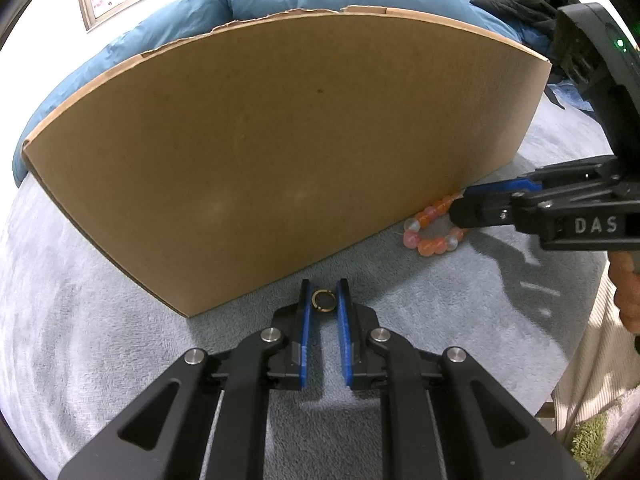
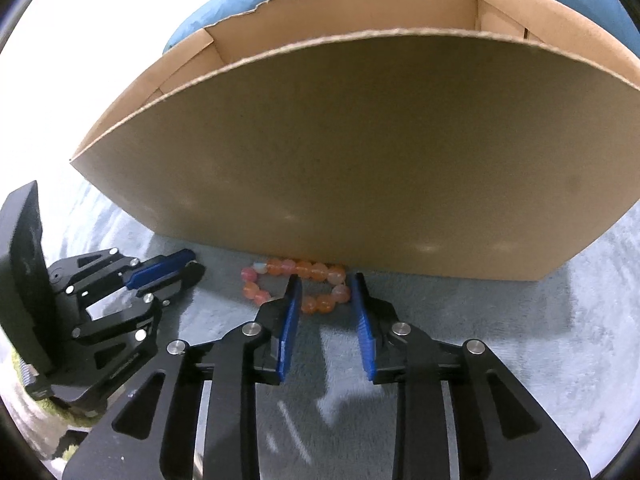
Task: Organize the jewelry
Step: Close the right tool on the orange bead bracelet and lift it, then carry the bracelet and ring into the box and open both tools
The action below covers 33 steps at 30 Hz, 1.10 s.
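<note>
The left gripper clasps a small gold ring beside the cardboard box; further right, the right gripper stands unclenched astride the orange beaded bracelet on grey fleece

Matt brown cardboard box on fuzzy grey fleece blanket; beside the box, glossy orange-pink bead bracelet and shiny metal ring.

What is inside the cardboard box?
Only bare inner walls of the box show near the top in the right wrist view. Its front wall hides the floor, so contents cannot be seen.
</note>
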Motion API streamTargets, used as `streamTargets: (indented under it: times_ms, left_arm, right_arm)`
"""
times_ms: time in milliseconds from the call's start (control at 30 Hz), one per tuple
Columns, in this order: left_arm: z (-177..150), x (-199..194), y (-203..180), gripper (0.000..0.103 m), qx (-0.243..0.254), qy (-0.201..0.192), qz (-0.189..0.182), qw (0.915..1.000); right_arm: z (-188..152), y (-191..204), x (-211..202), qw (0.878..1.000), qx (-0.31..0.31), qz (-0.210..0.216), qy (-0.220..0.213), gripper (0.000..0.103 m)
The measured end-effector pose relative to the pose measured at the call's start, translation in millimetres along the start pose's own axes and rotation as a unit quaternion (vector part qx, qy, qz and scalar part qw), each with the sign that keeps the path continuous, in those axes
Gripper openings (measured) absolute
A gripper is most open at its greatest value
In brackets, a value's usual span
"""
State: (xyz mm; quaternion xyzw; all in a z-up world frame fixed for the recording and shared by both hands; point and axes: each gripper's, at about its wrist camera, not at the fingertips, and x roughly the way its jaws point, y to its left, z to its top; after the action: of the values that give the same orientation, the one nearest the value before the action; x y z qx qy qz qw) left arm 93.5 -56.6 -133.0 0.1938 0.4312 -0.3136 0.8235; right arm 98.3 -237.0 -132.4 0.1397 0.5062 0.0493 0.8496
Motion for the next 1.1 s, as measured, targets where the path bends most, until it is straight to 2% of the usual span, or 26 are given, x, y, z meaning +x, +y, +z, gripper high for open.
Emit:
streamTargets:
  times_ms: [133,267,400,667,900,1100]
  left_arm:
    - [0,0,0,0.011,0.001,0.0,0.001,1.0]
    - [0,0,0,0.011,0.001,0.0,0.0,1.0]
    - [-1,-1,-1,0.011,0.002,-0.007,0.002,1.0]
    - [-8,-14,-2,0.011,0.002,-0.028,-0.002,0.9996]
    - [-10,-42,-2,0.011,0.006,-0.053,-0.001,0.9985]
    - [-3,-80,-7,0.011,0.012,-0.088,0.003,0.996]
  right_arm:
    - [-2,1,7,1.0,0.002,-0.025,-0.003,0.025]
    - [-7,12,14,0.998,-0.025,-0.054,0.0,0.022]
    - [-8,13,10,0.996,-0.049,-0.073,0.005,0.008]
    - [-18,9,-17,0.996,-0.059,-0.06,-0.021,0.007]
    - [-25,16,-49,0.991,-0.098,-0.075,-0.056,0.007]
    - [-34,40,-82,0.982,-0.131,-0.097,-0.09,0.007]
